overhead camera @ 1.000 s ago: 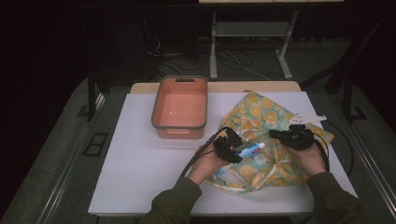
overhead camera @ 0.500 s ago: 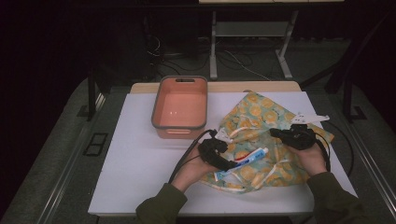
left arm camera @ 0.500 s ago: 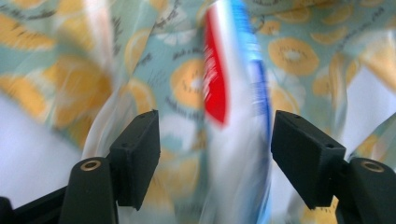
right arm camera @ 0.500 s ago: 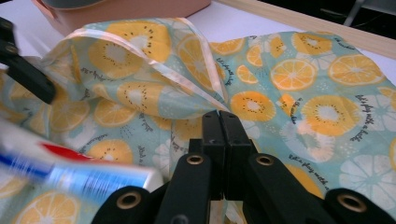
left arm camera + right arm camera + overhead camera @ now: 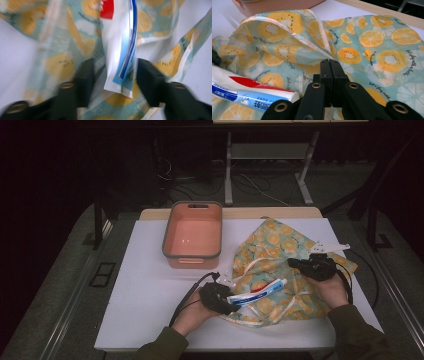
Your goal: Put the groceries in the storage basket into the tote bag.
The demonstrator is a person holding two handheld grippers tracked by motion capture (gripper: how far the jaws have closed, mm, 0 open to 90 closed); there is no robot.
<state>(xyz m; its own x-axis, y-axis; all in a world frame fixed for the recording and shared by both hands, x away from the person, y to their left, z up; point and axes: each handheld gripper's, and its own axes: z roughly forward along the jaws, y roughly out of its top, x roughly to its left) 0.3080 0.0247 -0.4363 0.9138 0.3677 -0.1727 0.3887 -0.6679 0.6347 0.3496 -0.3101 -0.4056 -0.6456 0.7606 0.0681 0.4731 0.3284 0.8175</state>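
The toothpaste tube point(image 5: 258, 292) lies on the fruit-print bag point(image 5: 280, 270), at its near left part, crimped end toward me. My left tongs point(image 5: 113, 72) straddle that end, jaws having just closed in some, pads not yet on it. My right tongs point(image 5: 329, 67) are pinched tight on a fold of bag. The pink tub point(image 5: 192, 232) stands behind, just left of the bag, on the white table point(image 5: 145, 285).

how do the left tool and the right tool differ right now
The left tool has its jaws apart, the crimped end of the toothpaste tube between them; its jaws have just been closing. The right tool is shut, pinching the fruit-print cloth bag. In the high view, the left sits nearer the person. Both have black jaws.
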